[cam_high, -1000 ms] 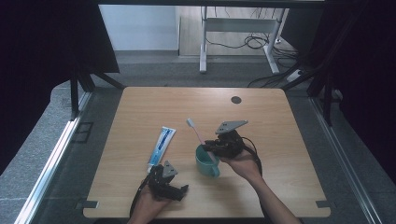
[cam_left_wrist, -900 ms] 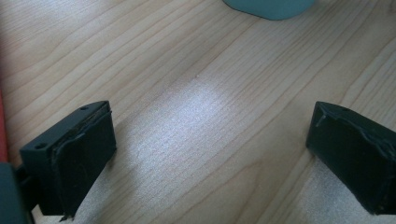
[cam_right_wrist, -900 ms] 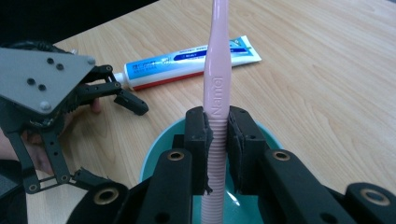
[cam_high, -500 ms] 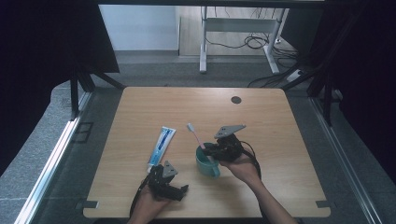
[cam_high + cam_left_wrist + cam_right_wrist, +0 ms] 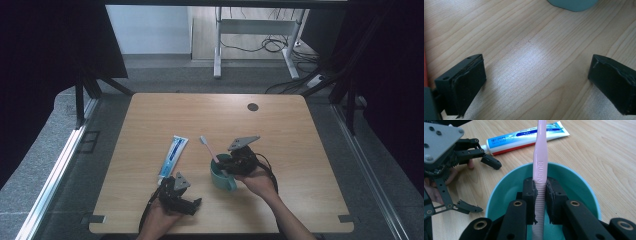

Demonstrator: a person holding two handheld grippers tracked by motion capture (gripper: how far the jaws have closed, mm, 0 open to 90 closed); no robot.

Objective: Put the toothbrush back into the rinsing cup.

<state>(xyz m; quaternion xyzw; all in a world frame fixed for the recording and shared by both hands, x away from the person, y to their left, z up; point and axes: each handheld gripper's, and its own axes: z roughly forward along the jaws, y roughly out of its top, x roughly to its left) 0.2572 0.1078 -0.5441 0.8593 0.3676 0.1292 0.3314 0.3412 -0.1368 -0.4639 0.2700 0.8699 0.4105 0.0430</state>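
Since the earlier frame the toothbrush [image 5: 210, 149] has tipped lower, its handle end now down inside the teal cup [image 5: 222, 176] while the bristle end slants up and away over the counter [image 5: 280, 135]. The right hand-held gripper [image 5: 541, 195] is clamped narrow on the pink handle, just above the cup's rim. The left hand-held gripper [image 5: 194, 204] rests near the counter's front edge, jaws spread wide with nothing between them. A toothpaste tube [image 5: 172, 156] lies flat just left of the cup.
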